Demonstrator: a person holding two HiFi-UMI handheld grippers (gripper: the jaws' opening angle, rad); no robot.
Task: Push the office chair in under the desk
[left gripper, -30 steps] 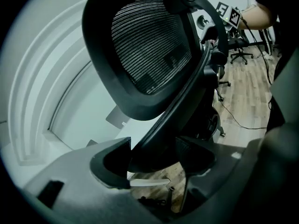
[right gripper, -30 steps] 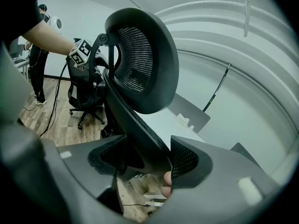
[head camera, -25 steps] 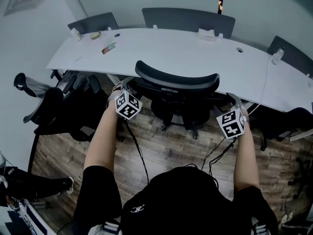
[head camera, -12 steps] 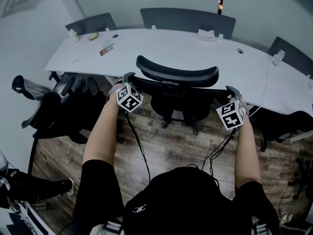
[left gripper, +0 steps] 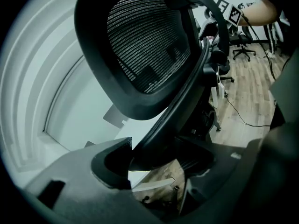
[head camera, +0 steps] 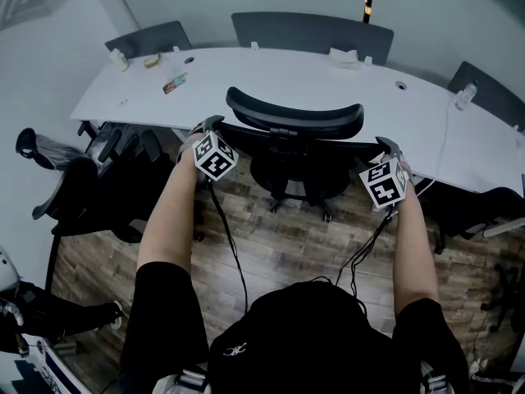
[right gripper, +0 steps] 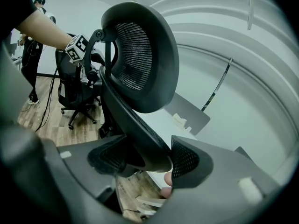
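Head view, chair: we see the office chair (head camera: 295, 121) facing the white desk (head camera: 344, 84), with its headrest overlapping the desk's near edge and its base on the wooden floor (head camera: 279, 245).
Head view, grippers: the left gripper (head camera: 208, 125) is at the left edge of the chair's back and the right gripper (head camera: 387, 145) at the right edge. The chair sits between the 2.
Head view, change: compared with 1 second ago, the chair and both grippers sit further in toward the desk.
Left gripper view, jaws: the left gripper (left gripper: 154, 157) has its jaws wide apart and clamped on the dark frame of the chair back (left gripper: 149, 45).
Left gripper view, extra: we also see the right gripper's marker cube (left gripper: 229, 13) past the chair.
Right gripper view, jaws: the right gripper (right gripper: 154, 160) is closed on the frame's other edge, below the mesh back (right gripper: 140, 55).
Right gripper view, extra: only here do we see a fingertip (right gripper: 167, 178) under the jaws. The left gripper's cube (right gripper: 77, 48) shows beyond the chair.
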